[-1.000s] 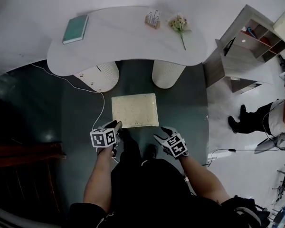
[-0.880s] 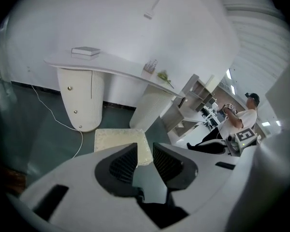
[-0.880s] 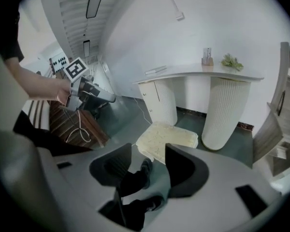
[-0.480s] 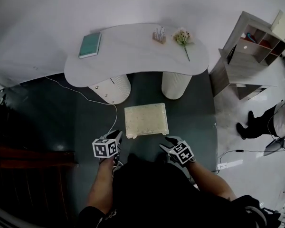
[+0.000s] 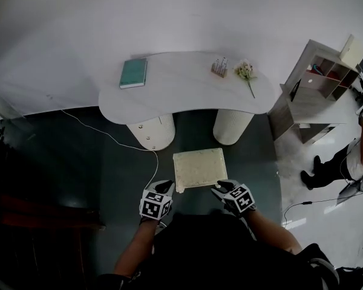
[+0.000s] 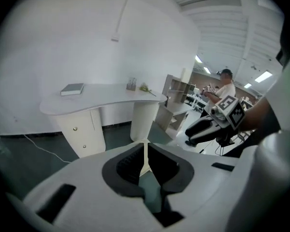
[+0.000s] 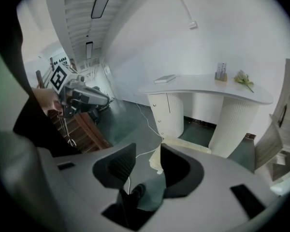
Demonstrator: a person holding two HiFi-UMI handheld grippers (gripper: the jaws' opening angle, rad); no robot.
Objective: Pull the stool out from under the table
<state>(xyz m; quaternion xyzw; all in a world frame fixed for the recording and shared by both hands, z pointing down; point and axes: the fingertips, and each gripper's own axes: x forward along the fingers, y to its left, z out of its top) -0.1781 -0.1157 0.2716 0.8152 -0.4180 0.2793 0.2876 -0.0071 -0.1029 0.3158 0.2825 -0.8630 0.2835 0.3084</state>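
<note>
My left gripper (image 5: 164,188) is empty, its jaws having just closed down to a thin slit. My right gripper (image 5: 219,190) holds nothing either: its jaws have just narrowed but stand apart. The cream square cushioned stool (image 5: 199,168) sits on the dark floor (image 5: 109,180) just ahead of both, between them and the white kidney-shaped table (image 5: 181,86), clear of its top.

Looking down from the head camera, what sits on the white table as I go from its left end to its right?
On the white table: teal book → small holder of upright sticks → sprig of flowers.
</note>
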